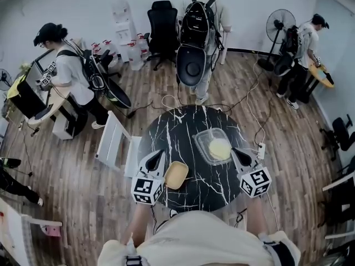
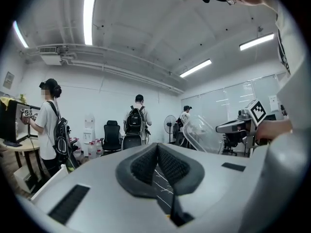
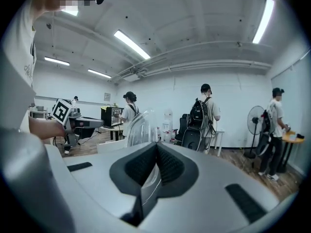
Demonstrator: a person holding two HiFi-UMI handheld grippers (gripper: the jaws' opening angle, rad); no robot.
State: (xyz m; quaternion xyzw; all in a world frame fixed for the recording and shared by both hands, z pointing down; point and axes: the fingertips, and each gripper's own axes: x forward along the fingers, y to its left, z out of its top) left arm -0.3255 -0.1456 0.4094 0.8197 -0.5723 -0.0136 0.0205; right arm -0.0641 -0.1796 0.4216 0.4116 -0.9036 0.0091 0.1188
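We list: right gripper (image 3: 156,152), jaws pinched on the rim of the clear plastic container (image 3: 138,127) rising just ahead; left gripper (image 2: 156,152), jaws together, empty, yellow dish (image 1: 176,175) just to its right on the black marble table (image 1: 172,129)

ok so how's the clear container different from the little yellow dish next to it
The clear container is see-through, bigger and holds a pale yellow block; the yellow dish is opaque, smaller and looks empty. The container sits at the tip of the right gripper, the dish beside the left gripper. Both are rounded squares on the black marble table.
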